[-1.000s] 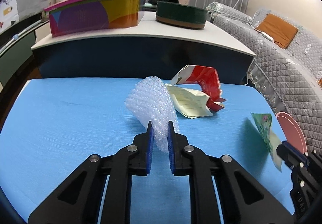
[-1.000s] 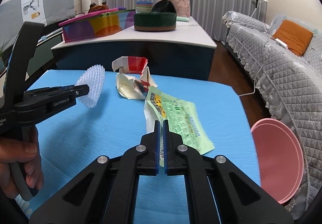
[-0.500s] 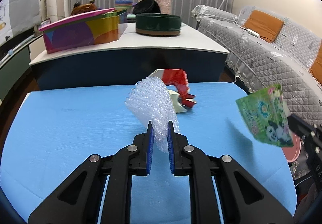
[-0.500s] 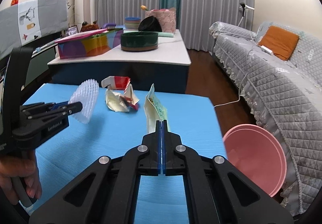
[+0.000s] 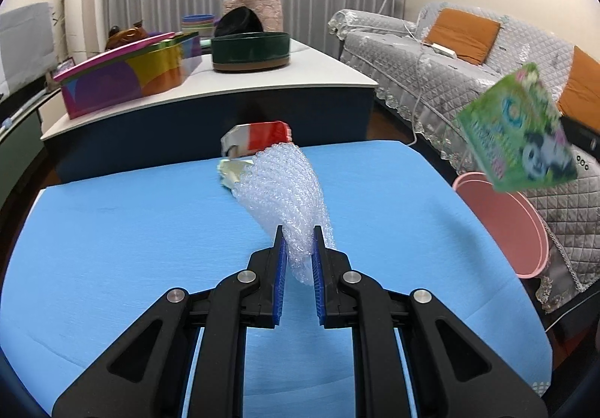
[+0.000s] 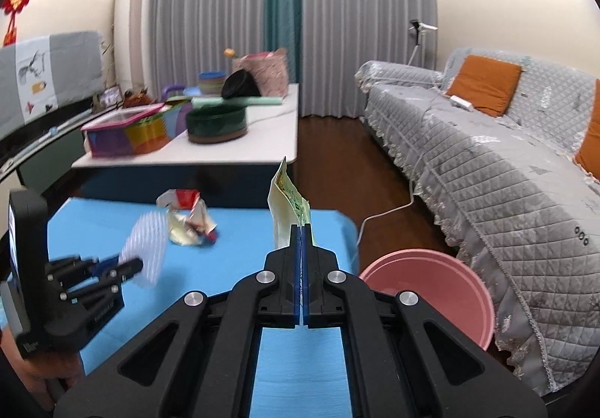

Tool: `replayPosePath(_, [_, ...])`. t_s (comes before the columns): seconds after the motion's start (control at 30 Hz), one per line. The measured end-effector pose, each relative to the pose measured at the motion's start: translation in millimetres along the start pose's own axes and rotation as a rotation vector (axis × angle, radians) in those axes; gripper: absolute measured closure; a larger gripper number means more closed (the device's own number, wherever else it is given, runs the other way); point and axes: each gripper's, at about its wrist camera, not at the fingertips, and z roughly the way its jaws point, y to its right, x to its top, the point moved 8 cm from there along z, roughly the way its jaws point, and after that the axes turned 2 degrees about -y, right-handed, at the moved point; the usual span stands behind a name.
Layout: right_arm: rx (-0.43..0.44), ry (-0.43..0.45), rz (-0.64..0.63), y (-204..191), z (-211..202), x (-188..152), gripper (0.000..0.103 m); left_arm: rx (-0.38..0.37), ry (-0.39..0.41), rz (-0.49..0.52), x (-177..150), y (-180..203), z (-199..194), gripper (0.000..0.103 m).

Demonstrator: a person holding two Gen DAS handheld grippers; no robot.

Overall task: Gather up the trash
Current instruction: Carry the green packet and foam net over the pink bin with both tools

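From my seat the blue table (image 5: 131,230) fills both views, with the pink bin (image 6: 431,290) off its edge at four o'clock beside the grey sofa (image 6: 506,174). My left gripper (image 5: 299,249) is clenched on a fan of bubble wrap (image 5: 285,189) raised over the table, and the red-and-cream crumpled wrapper (image 6: 189,217) lies at eleven o'clock beyond it. My right gripper (image 6: 301,241) is pinched tight on the green snack packet (image 5: 517,129), held upright in the air above the table's edge near the bin.
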Motion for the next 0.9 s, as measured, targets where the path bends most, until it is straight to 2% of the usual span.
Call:
replayPosePath(0.13, [-0.010, 0.013, 0.052, 28, -6, 9, 0.103, -0.016, 0.001, 0.011, 6, 16, -2, 0.090])
replayPosePath(0.43, [-0.034, -0.022, 0.093, 71, -4, 20, 0.103, -0.070, 0.020, 0.065, 30, 73, -4, 0.090])
replayPosePath(0.73, [-0.100, -0.007, 0.145, 122, -8, 28, 0.103, -0.139, 0.032, 0.101, 50, 128, 0, 0.090])
replayPosePath(0.9, [-0.143, -0.020, 0.210, 163, -5, 23, 0.103, -0.181, 0.037, 0.131, 60, 165, 4, 0.090])
